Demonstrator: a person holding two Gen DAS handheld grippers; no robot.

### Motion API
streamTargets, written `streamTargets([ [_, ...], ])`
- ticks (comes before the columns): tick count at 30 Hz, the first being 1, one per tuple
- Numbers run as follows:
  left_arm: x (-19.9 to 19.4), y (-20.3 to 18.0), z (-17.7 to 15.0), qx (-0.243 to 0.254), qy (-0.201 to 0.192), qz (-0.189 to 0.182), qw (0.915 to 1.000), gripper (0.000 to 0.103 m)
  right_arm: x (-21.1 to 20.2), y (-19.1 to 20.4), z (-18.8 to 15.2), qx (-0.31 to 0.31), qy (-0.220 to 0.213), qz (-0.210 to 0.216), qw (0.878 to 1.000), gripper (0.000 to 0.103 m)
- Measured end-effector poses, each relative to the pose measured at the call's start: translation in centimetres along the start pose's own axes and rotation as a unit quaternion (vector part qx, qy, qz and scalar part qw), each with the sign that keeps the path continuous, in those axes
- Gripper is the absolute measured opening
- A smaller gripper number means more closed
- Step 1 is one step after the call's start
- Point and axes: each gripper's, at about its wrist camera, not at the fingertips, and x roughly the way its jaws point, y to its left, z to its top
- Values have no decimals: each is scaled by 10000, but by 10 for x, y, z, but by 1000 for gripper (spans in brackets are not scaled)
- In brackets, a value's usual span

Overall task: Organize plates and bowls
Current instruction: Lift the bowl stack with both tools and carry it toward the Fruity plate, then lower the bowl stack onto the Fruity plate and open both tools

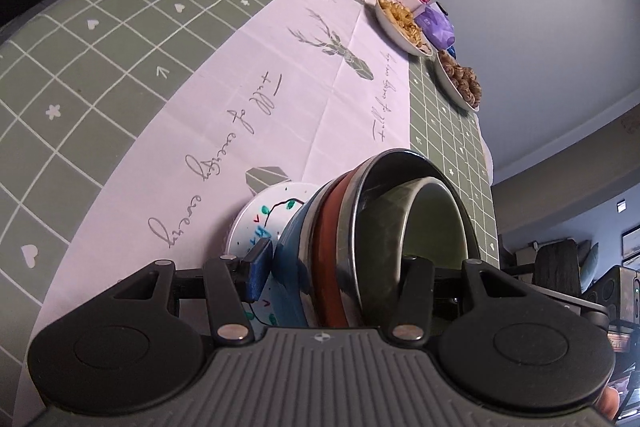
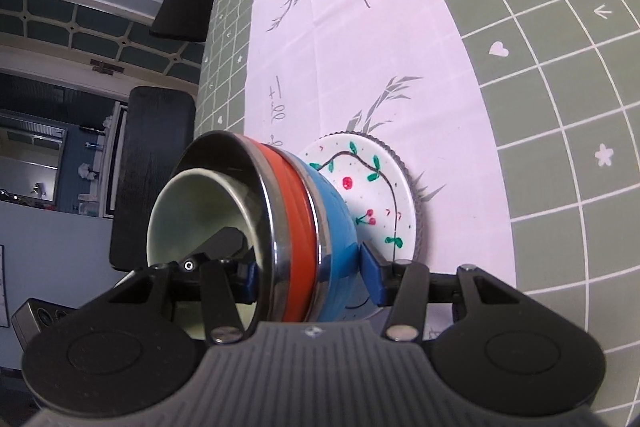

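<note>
Nested bowls [image 1: 360, 227], steel, orange, blue, clamped in both jaws, above painted plate [image 2: 376, 187].

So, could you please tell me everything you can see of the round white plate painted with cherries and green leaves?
The round white plate painted with cherries and green leaves looks ceramic and glossy, with a dark ribbed rim, a thin black vine line, red cherries and small red ticks. It sits beneath the blue bowl at the bottom of a nested bowl stack. The right gripper and left gripper each clamp the stack, one blue pad pressing near the plate. Whether it touches the pale tablecloth is unclear.
</note>
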Motion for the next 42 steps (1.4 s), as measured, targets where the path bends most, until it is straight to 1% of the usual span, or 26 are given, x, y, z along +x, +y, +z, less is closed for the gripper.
streamTargets([
  [5, 6, 4, 1, -84, 40, 71, 9999, 57, 9, -5, 3, 82, 20, -39, 10000, 49],
  [10, 10, 6, 1, -152, 35, 4, 9999, 57, 9, -5, 5, -7, -106, -75, 9999, 49],
  [14, 11, 6, 1, -164, 2, 19, 9999, 57, 9, -7, 6, 7, -148, -19, 9999, 50],
  [18, 12, 9, 1, -265, 21, 1, 9996, 55, 7, -9, 6, 41, -200, 121, 9997, 53],
  [20, 10, 10, 0, -224, 18, -30, 9997, 55, 6, -9, 4, 22, -215, 164, 9996, 57],
  [23, 6, 8, -1, -125, -109, -23, 9999, 56, 4, -7, 3, -79, -276, 156, 9995, 57],
  [25, 0, 4, 0, 17, -294, -17, 9996, 62, 1, -3, 1, -244, -373, 62, 9990, 58],
  [26, -5, 2, 0, 114, -443, -2, 9990, 69, 0, -1, 0, -338, -424, 18, 9985, 58],
  [27, -9, -1, 0, 206, -569, 29, 9982, 71, -2, 1, 0, -408, -475, -9, 9980, 58],
  [31, -24, -13, 1, 598, -966, 162, 9934, 74, -12, 7, -2, -640, -721, -39, 9953, 62],
  [34, -35, -21, -2, 848, -1226, 208, 9886, 75, -25, 13, -6, -943, -1010, -153, 9903, 63],
  [36, -43, -27, -5, 1050, -1436, 238, 9838, 75, -36, 19, -11, -1194, -1239, -218, 9849, 63],
  [38, -51, -35, -9, 1259, -1682, 283, 9773, 76, -48, 26, -17, -1493, -1520, -280, 9767, 67],
  [42, -65, -52, -20, 1802, -2132, 347, 9596, 78, -71, 41, -32, -2190, -2104, -487, 9515, 68],
])
